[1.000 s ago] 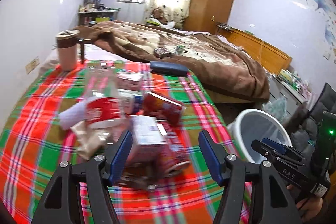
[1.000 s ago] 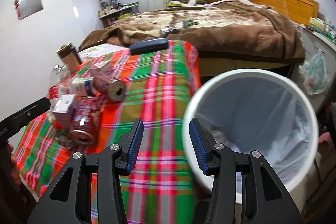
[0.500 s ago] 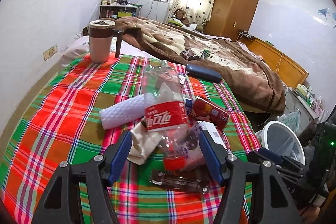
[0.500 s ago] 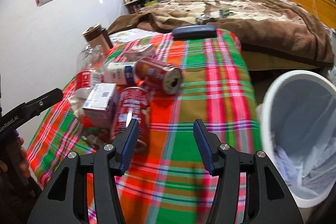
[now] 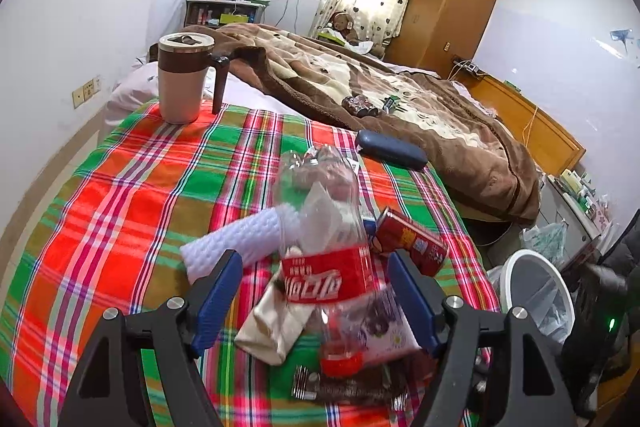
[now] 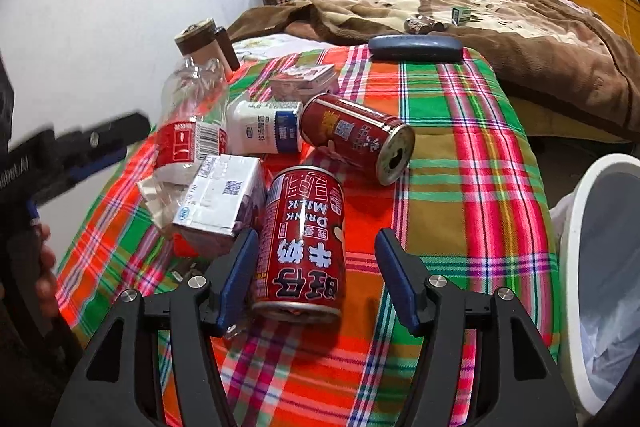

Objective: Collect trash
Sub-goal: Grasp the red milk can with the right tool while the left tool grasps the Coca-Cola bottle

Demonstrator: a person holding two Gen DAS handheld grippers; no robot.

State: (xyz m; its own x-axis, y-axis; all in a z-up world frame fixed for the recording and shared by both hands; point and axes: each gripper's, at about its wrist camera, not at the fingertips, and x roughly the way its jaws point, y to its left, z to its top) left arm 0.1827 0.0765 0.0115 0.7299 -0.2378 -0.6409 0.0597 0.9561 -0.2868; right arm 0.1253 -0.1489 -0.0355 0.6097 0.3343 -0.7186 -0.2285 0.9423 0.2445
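Note:
Trash lies in a heap on a plaid tablecloth [image 5: 120, 211]. A crushed clear cola bottle [image 5: 324, 251] with a red label lies between the fingers of my open left gripper [image 5: 316, 301], untouched by the pads. A red milk drink can [image 6: 304, 239] lies between the fingers of my open right gripper [image 6: 316, 277]. A second red can [image 6: 356, 137], a white bottle [image 6: 264, 127], a carton [image 6: 220, 199] and a white foam roll [image 5: 236, 239] lie around them. The white bin [image 6: 600, 267] stands at the table's right.
A brown-and-cream mug [image 5: 184, 79] stands at the table's far left corner. A dark blue case [image 5: 390, 149] lies at the far edge. A bed with a brown blanket [image 5: 400, 99] is behind the table. A dark wrapper [image 5: 344, 387] lies at the near edge.
Both grippers have moved from the bin side toward the trash heap. The left now straddles the cola bottle; the right now straddles the near red can. Both stay open.

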